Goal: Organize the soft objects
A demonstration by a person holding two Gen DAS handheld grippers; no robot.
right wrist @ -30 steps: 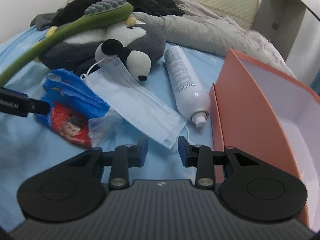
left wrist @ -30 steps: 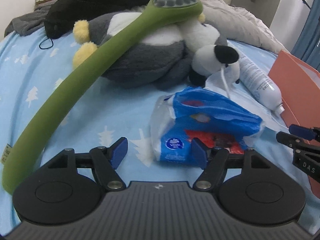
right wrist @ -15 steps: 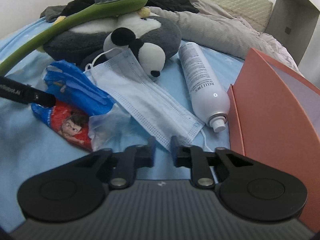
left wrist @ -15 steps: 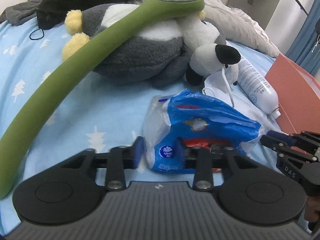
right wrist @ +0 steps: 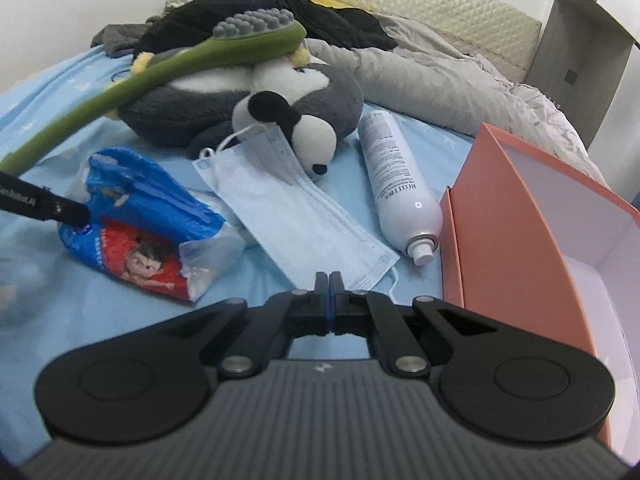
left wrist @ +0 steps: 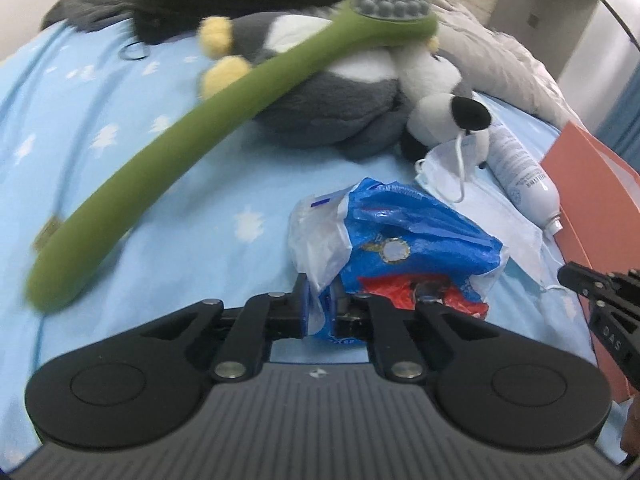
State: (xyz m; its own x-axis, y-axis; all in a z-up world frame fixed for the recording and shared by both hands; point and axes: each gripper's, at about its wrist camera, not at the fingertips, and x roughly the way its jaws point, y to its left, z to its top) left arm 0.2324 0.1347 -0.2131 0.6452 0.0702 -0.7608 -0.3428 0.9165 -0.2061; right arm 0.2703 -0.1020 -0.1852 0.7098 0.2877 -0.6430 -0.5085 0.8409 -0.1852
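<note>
**Soft clutter on a blue bed**

A bed (right wrist: pixel 280 292) in pale blue, tree-printed sheets carries the scene, an orange box (right wrist: pixel 516 216) open at its right edge. A grey plush penguin (right wrist: pixel 240 92) lies mid-bed under a long green massage stick (left wrist: pixel 192 132). A white spray can (right wrist: pixel 396 188) and blue face mask (right wrist: pixel 296 208) rest beside it. The left claw (left wrist: pixel 322 308) pinches the near end of a blue-and-red tissue pack (left wrist: pixel 404 252). The right claw (right wrist: pixel 329 300) is pressed together, empty, just short of the mask.
</note>
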